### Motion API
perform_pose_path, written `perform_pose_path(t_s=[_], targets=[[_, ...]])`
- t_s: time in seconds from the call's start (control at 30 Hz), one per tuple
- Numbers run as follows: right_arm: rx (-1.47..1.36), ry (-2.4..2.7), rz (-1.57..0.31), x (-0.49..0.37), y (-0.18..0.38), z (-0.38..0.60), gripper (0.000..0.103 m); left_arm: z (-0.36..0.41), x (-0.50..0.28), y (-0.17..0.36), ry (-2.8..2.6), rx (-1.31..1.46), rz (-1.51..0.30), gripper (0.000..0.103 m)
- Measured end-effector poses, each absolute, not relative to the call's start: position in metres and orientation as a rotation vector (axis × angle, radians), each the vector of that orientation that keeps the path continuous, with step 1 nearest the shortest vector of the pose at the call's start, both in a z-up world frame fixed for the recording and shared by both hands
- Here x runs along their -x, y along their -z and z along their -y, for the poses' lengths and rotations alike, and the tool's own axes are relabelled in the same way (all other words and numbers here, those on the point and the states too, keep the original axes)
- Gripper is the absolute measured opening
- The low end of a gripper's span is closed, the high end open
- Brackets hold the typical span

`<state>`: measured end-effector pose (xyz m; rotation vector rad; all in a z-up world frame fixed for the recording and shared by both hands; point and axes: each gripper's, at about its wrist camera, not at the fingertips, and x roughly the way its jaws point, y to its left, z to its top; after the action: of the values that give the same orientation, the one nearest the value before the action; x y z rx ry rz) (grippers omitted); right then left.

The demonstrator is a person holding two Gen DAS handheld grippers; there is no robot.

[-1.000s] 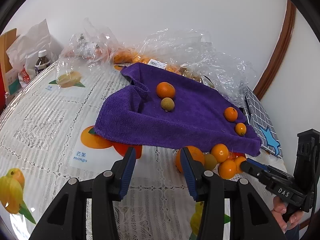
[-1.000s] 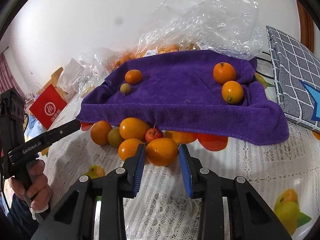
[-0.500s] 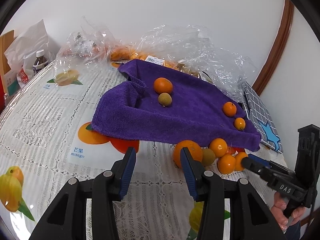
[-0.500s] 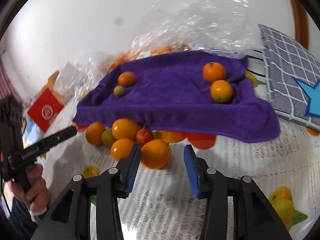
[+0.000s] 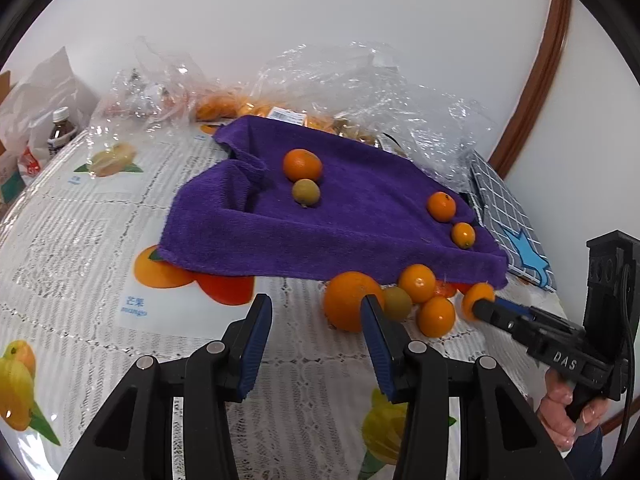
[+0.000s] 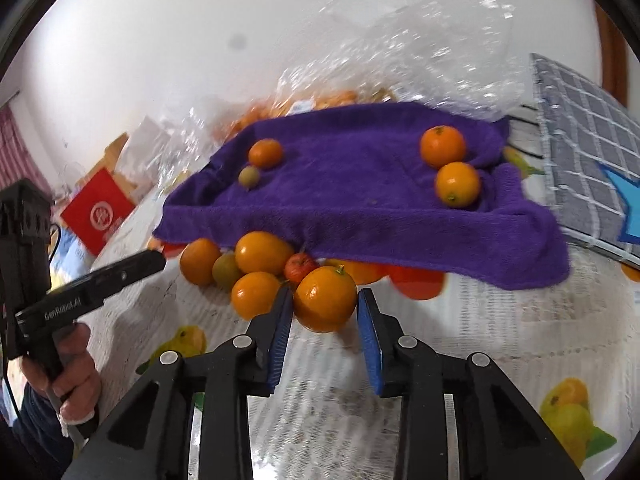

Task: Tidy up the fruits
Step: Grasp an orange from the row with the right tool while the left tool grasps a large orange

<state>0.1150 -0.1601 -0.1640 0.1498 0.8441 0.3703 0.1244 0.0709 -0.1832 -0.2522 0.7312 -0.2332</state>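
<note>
A purple towel (image 5: 360, 220) lies on the table with an orange (image 5: 302, 165), a greenish fruit (image 5: 306, 193) and two small oranges (image 5: 441, 206) on it. In front of its near edge sits a cluster of oranges (image 6: 256, 294), a greenish fruit (image 6: 226, 270) and a small red fruit (image 6: 301, 266). My right gripper (image 6: 325, 294) has its jaws closing, with one orange (image 6: 325, 304) from that cluster between the blue pads, which touch its sides. My left gripper (image 5: 316, 304) stands open over bare tablecloth, a large orange (image 5: 346, 300) just behind its right finger.
Crumpled clear plastic bags (image 5: 360, 80) with more fruit lie behind the towel by the wall. A grey checked cushion (image 6: 588, 160) is at the right. A bottle (image 5: 60, 128) and white bags stand at the far left, with a red bag (image 6: 98, 210) off the table's edge.
The right jaws widened half a second ago and have narrowed onto the front orange again. The left gripper's view has tilted slightly; the fruit on the towel has stayed put.
</note>
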Motion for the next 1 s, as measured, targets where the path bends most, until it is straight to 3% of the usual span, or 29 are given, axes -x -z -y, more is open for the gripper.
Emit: perform_pose_path(t_s=[0.13,0.57,0.7,1.0], targets=[[-0.113,-0.296,-0.796,-0.105,0.156,0.173,0.033,-0.064,-0.131,0.183,0.280,0.261,-0.746,0.044],[-0.087,-0.353,-0.923,-0.117,0.175,0.168,0.035,-0.040,-0.159,0.194,0.283,0.229,-0.826,0.044],[-0.087,-0.363,-0.921,-0.117,0.176,0.166,0.035,-0.043,-0.157,0.194,0.298,0.250,-0.817,0.038],[-0.100,-0.333,-0.912,-0.117,0.175,0.169,0.035,-0.057,-0.147,0.188,0.282,0.304,-0.755,0.037]])
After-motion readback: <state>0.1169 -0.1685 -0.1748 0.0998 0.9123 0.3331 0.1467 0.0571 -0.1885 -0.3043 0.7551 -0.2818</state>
